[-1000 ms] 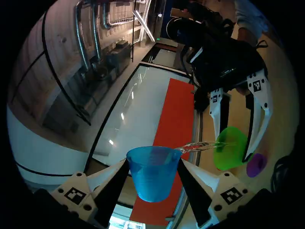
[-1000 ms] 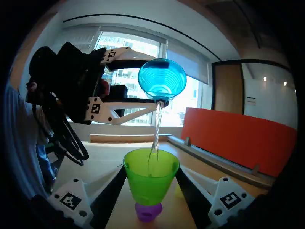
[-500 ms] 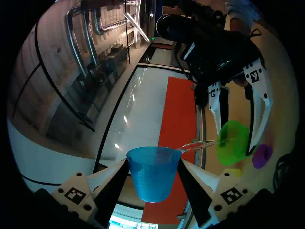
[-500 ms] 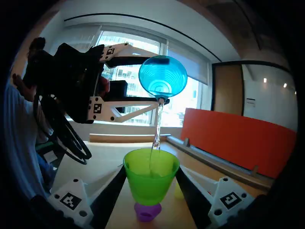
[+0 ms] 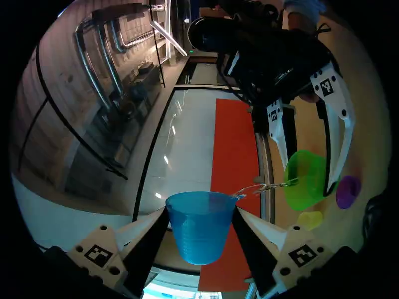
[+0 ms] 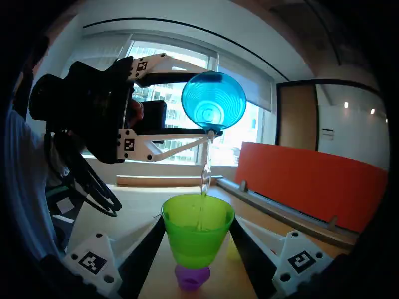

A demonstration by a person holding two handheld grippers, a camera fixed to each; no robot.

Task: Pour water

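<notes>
My left gripper (image 5: 201,214) is shut on a translucent blue cup (image 5: 201,226), tipped on its side. A thin stream of water (image 5: 262,188) runs from its rim into a green cup (image 5: 305,179). My right gripper (image 6: 198,222) is shut on that green cup (image 6: 198,231), held upright just above the table. In the right gripper view the blue cup (image 6: 213,101) hangs above it, mouth toward the camera, and the broken stream of water (image 6: 204,174) falls into the green cup. The left gripper (image 6: 213,107) and a hand hold it from the left.
A purple cup (image 6: 192,276) and a yellow cup (image 6: 232,249) stand on the wooden table (image 6: 134,209) below and behind the green cup. An orange panel (image 6: 309,184) runs along the right. Windows (image 6: 164,109) lie behind, a person's sleeve (image 6: 22,199) at left.
The water stream has thinned from a steady flow to a broken trickle. The blue cup has risen slightly and shifted a little right; the green cup has stayed in place.
</notes>
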